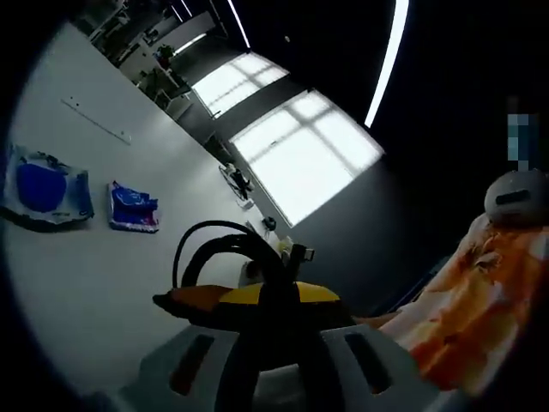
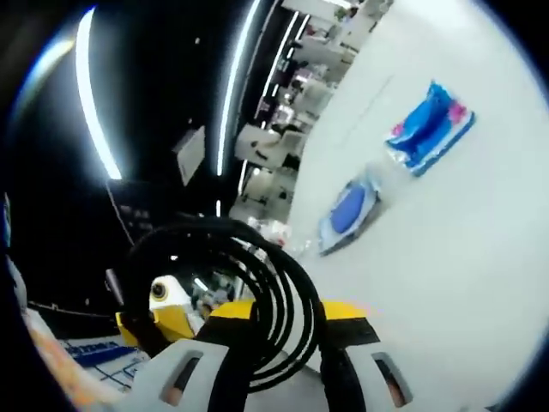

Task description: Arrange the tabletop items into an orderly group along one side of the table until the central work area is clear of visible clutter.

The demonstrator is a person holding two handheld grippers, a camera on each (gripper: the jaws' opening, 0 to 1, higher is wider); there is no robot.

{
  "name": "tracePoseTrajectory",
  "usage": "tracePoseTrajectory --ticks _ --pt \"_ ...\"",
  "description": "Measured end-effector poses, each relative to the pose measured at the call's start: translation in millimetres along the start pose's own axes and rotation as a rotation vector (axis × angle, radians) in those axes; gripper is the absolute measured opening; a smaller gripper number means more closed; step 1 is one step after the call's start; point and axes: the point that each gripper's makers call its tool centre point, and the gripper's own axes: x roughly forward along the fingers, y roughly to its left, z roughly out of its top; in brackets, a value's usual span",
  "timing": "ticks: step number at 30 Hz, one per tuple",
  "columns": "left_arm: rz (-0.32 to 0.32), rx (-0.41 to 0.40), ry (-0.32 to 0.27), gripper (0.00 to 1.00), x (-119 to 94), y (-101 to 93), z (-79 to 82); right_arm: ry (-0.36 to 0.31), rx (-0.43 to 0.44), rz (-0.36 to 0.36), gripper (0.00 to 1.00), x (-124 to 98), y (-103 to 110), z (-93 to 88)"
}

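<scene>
Both the left tool (image 1: 273, 365) and the right tool (image 2: 283, 378) are clamped on a yellow device with coiled black cable (image 2: 257, 292), held above the white bench (image 1: 77, 283), where the swinging cable could snag the two blue packets (image 1: 133, 208).

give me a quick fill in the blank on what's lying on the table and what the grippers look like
1. The white table holds ____ blue plastic packets.
2. In the left gripper view, the larger blue-and-white packet lies to the ____ of the small blue packet with pink edging.
3. A loop of ____ cable sits above the yellow-and-black gripper body.
4. The strip lights overhead are switched ____.

Missing words: two; left; black; on
</scene>
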Motion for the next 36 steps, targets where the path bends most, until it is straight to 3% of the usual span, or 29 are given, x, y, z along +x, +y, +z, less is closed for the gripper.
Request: tracePoseTrajectory --ticks 4,9,16,25,36 --pt "0.017 0.005 -0.017 0.09 0.3 2.1 3.3 -0.037 0.066 0.025 0.12 -6.5 1.8 8.2" --pt "0.152 0.009 -0.089 0.1 -14.6 32.7 15.9 -0.11 0.095 0.03 0.05 -21.4 0.2 24.7" --pt "0.209 -0.053 -0.125 0.11 -21.5 48.4 13.0 -0.126 0.115 0.046 0.03 -33.3 7.3 23.0" --pt "0.324 -0.085 -0.095 0.12 -25.6 75.1 1.2 -0.147 0.1 0.047 0.02 -40.4 17.5 28.2" --pt "0.359 -0.037 -0.091 0.14 -27.7 86.4 1.7 -0.137 0.014 0.024 0.01 -33.4 16.8 38.1"
